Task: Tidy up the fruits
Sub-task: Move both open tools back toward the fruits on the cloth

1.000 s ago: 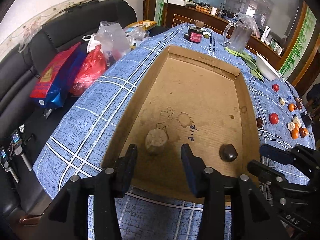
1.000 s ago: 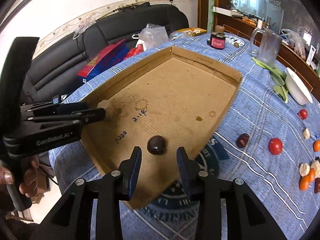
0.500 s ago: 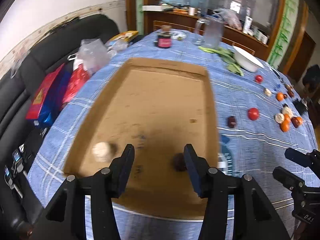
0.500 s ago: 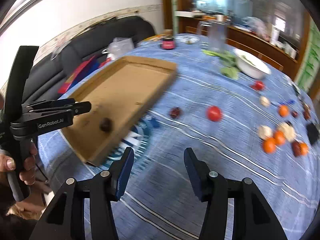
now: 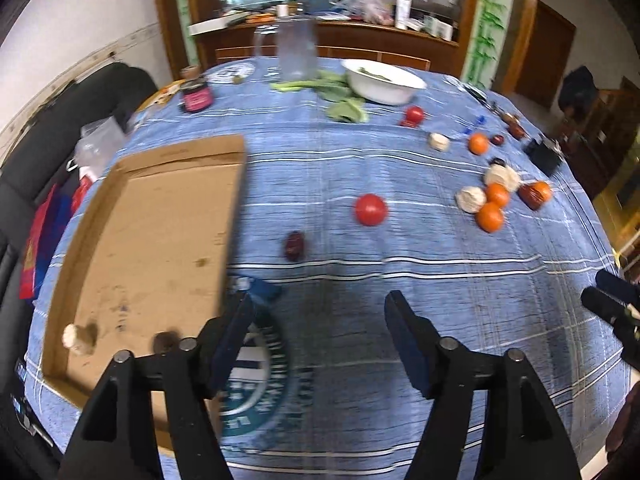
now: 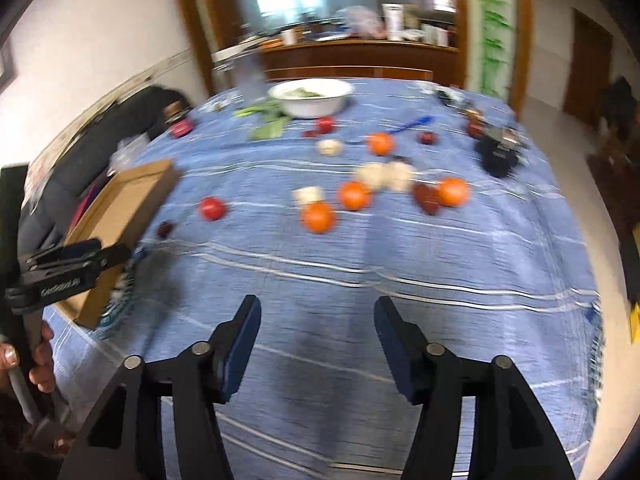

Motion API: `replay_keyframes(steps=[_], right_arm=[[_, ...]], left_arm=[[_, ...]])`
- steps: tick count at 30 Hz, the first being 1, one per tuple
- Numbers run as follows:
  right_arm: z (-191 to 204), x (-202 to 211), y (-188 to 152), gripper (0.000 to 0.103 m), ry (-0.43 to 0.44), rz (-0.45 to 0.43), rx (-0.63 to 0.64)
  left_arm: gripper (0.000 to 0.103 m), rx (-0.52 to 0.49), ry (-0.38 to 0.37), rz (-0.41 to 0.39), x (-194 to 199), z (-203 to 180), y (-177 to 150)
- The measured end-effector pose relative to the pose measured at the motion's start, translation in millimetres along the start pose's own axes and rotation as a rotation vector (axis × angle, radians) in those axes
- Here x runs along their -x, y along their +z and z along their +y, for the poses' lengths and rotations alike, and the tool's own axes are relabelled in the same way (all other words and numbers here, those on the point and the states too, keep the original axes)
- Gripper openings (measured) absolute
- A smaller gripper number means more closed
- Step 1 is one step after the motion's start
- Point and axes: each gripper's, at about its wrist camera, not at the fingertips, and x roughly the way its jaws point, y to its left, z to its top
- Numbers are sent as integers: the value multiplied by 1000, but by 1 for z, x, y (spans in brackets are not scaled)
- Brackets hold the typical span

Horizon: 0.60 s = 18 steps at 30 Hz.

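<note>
A shallow cardboard tray (image 5: 120, 184) lies at the left of the blue table and holds a pale round fruit (image 5: 76, 338) and a dark one (image 5: 164, 342) near its front edge. On the cloth lie a red tomato (image 5: 371, 209), a dark date (image 5: 295, 245), and a cluster of oranges (image 5: 490, 217) and pale fruits (image 5: 471, 199) to the right. My left gripper (image 5: 318, 340) is open and empty above the cloth. My right gripper (image 6: 316, 336) is open and empty, facing the cluster with its oranges (image 6: 318, 217).
A white bowl (image 5: 380, 80) with greens beside it, a clear jug (image 5: 296, 50) and a dark jar (image 5: 196, 98) stand at the far side. A black object (image 5: 544, 154) lies at the right edge. A black sofa (image 5: 24, 160) with bags sits left of the table.
Both grippers have swung right, away from the tray, toward the loose fruits on the cloth. Both sets of jaws have opened wider. The two fruits stay in the tray.
</note>
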Motion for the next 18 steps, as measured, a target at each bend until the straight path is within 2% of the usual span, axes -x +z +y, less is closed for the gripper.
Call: replay_keyframes(steps=[5,9,18], right_arm=[[-54,3,7,64,-69,-13,-47],[-84,-9,26,64,-76,-18,-70],[-121,-82,83,64,-94,23,20]], left_arm=[[71,-57,-11,23,-10,-36,5],[71,-89,-23,43,-17,-59,8],[71,-116,-23,94,-32,-86,12]])
